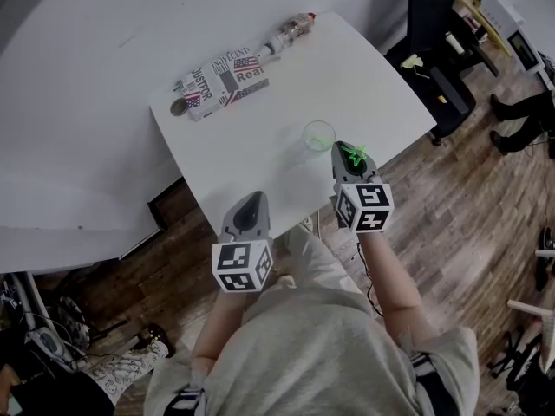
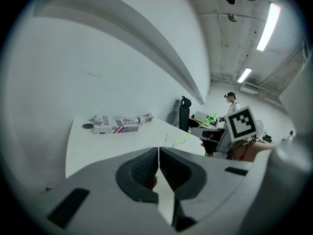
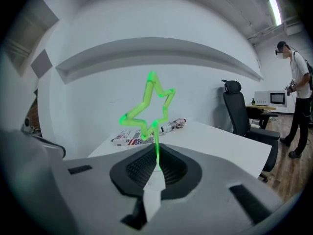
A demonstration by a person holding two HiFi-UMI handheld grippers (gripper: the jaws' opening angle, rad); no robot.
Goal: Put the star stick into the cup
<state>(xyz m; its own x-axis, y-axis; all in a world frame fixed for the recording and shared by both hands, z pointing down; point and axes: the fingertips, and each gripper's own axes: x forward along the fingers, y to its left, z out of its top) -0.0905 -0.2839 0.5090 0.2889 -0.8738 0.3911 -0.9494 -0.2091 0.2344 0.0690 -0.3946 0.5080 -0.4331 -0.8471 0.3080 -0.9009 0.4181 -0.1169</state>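
Observation:
A clear cup (image 1: 318,134) stands on the white table (image 1: 364,85) near its front right edge. My right gripper (image 1: 349,157) hovers just right of the cup, shut on the green star stick (image 1: 353,154). In the right gripper view the star stick (image 3: 149,106) rises upright from the closed jaws of the right gripper (image 3: 157,164), star end up. My left gripper (image 1: 251,212) hangs at the table's front edge, shut and empty. In the left gripper view, past the left gripper (image 2: 159,161), the cup (image 2: 172,139) and the star stick (image 2: 210,119) are visible.
A box (image 1: 224,78) printed with flags and text lies at the table's back left, with a small bottle (image 1: 290,31) behind it and a dark round disc (image 1: 178,107) at its left end. A black office chair (image 1: 434,33) stands right of the table. A person (image 3: 298,97) stands at far right.

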